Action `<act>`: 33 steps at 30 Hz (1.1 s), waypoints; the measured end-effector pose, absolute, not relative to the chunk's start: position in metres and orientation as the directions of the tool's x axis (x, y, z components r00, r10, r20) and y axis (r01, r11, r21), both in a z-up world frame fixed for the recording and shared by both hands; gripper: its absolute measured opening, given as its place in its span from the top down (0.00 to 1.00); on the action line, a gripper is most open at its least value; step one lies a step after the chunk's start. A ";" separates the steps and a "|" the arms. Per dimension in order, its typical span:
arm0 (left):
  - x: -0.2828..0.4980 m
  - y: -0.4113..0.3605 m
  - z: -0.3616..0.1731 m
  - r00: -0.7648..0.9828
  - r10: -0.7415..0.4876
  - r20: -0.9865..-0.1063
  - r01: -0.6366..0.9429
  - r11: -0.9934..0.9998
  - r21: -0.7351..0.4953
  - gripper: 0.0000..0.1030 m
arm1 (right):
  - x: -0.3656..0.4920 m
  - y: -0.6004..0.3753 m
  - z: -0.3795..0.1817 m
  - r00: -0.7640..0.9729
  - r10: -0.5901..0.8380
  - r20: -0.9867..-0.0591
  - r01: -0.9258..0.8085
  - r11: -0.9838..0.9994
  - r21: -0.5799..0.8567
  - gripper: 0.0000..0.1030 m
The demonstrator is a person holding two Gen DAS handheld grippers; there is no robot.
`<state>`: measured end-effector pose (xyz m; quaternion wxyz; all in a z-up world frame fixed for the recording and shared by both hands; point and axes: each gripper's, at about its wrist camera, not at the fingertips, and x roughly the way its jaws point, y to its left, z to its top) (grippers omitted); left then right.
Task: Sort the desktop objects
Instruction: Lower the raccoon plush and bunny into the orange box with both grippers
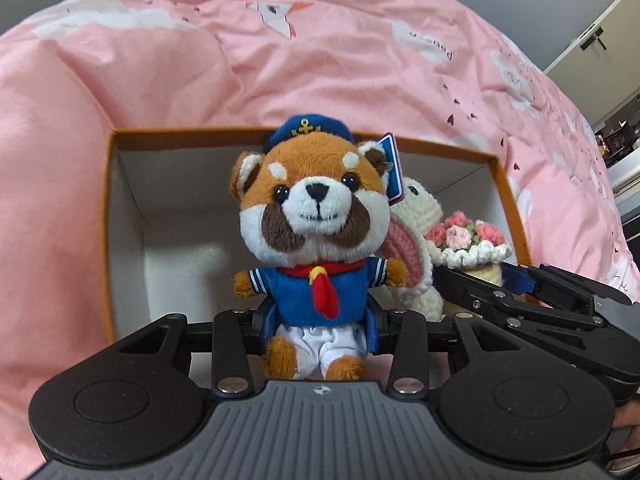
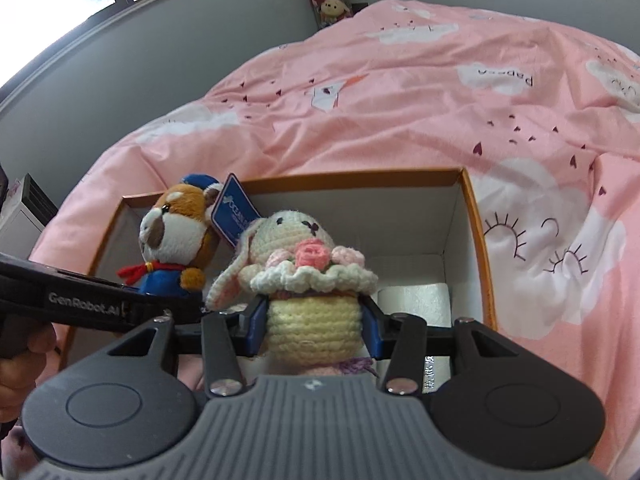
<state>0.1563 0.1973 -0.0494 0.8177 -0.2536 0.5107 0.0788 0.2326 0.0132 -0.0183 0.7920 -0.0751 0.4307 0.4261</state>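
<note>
Left gripper (image 1: 320, 320), jaws clamped on the waist of an upright brown-and-white plush red panda in a blue sailor suit (image 1: 316, 216), frame centre; right gripper (image 2: 316, 320) likewise pinches an upright cream crocheted rabbit holding pink roses (image 2: 304, 272); both toys hang directly above the open orange-rimmed white cardboard box (image 2: 474, 240), panda toward its left side; the box lies on a pink cloud-print quilt (image 2: 400, 120); grey wall (image 2: 180, 60) at upper left.

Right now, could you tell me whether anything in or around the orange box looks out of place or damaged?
Nothing stands out. The sailor plush and the crochet rabbit are each held upright between gripper fingers over the open orange box, both intact. A white roll lies neatly in the box's corner. The pink bedcover is merely rumpled.
</note>
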 end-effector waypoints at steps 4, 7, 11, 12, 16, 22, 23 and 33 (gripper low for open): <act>0.162 0.195 -0.059 0.441 -0.136 -0.887 -0.383 0.865 -0.323 0.55 | 0.234 0.017 -0.028 0.255 0.602 -0.757 -0.743 0.623 0.245 0.51; 0.169 0.195 -0.066 0.410 -0.156 -0.898 -0.381 0.866 -0.324 0.55 | 0.233 0.021 -0.032 0.262 0.591 -0.763 -0.750 0.623 0.225 0.51; 0.173 0.196 -0.074 0.385 -0.160 -0.909 -0.392 0.863 -0.318 0.55 | 0.230 0.026 -0.037 0.282 0.572 -0.770 -0.769 0.615 0.176 0.51; 0.173 0.195 -0.074 0.384 -0.158 -0.910 -0.395 0.863 -0.316 0.54 | 0.230 0.026 -0.038 0.283 0.573 -0.770 -0.771 0.613 0.173 0.51; 0.169 0.195 -0.073 0.391 -0.144 -0.909 -0.418 0.852 -0.315 0.52 | 0.234 0.025 -0.040 0.279 0.574 -0.770 -0.766 0.616 0.182 0.50; 0.158 0.191 -0.063 0.410 -0.090 -0.908 -0.428 0.860 -0.279 0.47 | 0.229 0.024 -0.034 0.290 0.556 -0.779 -0.794 0.594 0.128 0.48; 0.155 0.191 -0.061 0.415 -0.084 -0.906 -0.430 0.859 -0.277 0.47 | 0.228 0.023 -0.032 0.289 0.555 -0.780 -0.800 0.587 0.121 0.48; 0.140 0.208 -0.046 0.501 -0.104 -0.859 -0.435 0.828 -0.354 0.59 | 0.228 0.019 -0.019 0.252 0.521 -0.816 -0.845 0.530 0.077 0.54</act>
